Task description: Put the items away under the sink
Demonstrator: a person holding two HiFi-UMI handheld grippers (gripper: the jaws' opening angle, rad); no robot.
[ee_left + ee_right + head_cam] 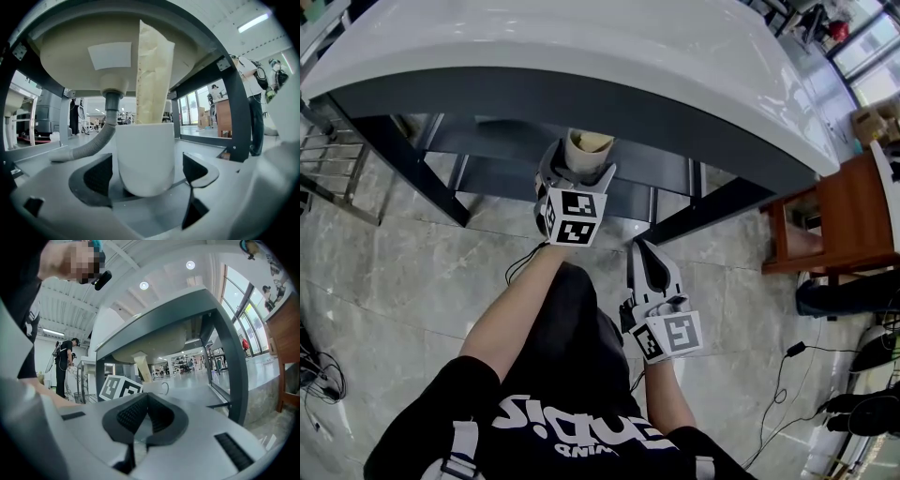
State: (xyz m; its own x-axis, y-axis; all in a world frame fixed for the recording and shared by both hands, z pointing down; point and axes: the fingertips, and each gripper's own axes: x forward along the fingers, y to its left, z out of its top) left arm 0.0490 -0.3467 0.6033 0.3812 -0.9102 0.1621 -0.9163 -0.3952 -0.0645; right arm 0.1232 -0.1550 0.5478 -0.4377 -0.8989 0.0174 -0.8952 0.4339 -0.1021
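The right gripper (pixel 146 401) is nearest the person, its jaws pressed together with nothing between them. It is low and short of the shelf (pixel 670 192), with the sink's (pixel 609 66) front edge above and ahead of it.

Ahead of it and to its left, the left gripper (pixel 147 180) reaches in under the sink. Its jaws stand apart, one on each side of a white cup (pixel 145 150), with a thin gap showing on both sides. The cup sits upright between the pads on the grey shelf. A cream pouch (pixel 152 75) stands in the cup, rising almost to the underside of the basin (pixel 70 61).

Just beyond the cup and to its left, the drain hose (pixel 93 145) drops from the basin and curves away leftward along the shelf. To the right of the jaws, the dark frame leg (pixel 236 108) stands at the shelf's end.
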